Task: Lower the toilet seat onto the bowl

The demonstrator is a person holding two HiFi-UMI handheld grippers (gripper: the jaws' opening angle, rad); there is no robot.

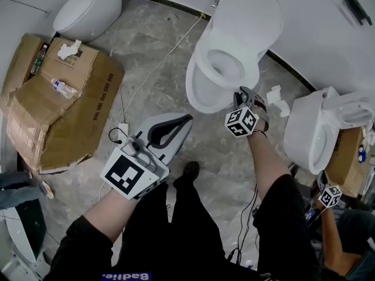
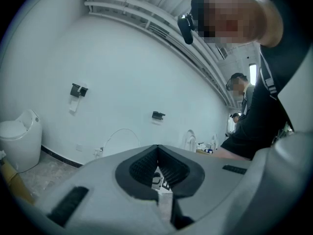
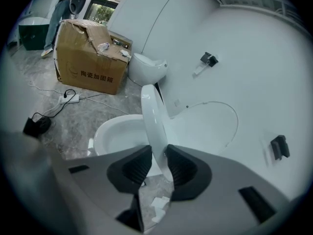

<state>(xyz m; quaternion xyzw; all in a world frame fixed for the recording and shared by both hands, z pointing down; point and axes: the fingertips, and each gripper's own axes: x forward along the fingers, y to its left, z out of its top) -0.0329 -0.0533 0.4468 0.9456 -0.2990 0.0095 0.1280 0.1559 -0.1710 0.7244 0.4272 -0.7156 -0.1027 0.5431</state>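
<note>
Bare fittings storeroom or test room rather than a home bathroom, three toilets (image 1: 234, 45) standing loose on a grey stone floor (image 1: 158, 57), opened cardboard boxes (image 1: 58, 104), power strip (image 1: 123, 129) with trailing cables, plain white walls (image 2: 122, 72).

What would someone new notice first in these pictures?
The raised white toilet seat stands out at centre, its edge pinched in the right claw above the bowl. A battered cardboard box sits on the floor to the left, and the left claw is shut and empty.

White toilet seat (image 3: 152, 121) — raised, standing nearly on edge — clear of the open white bowl (image 3: 115, 138).
</note>
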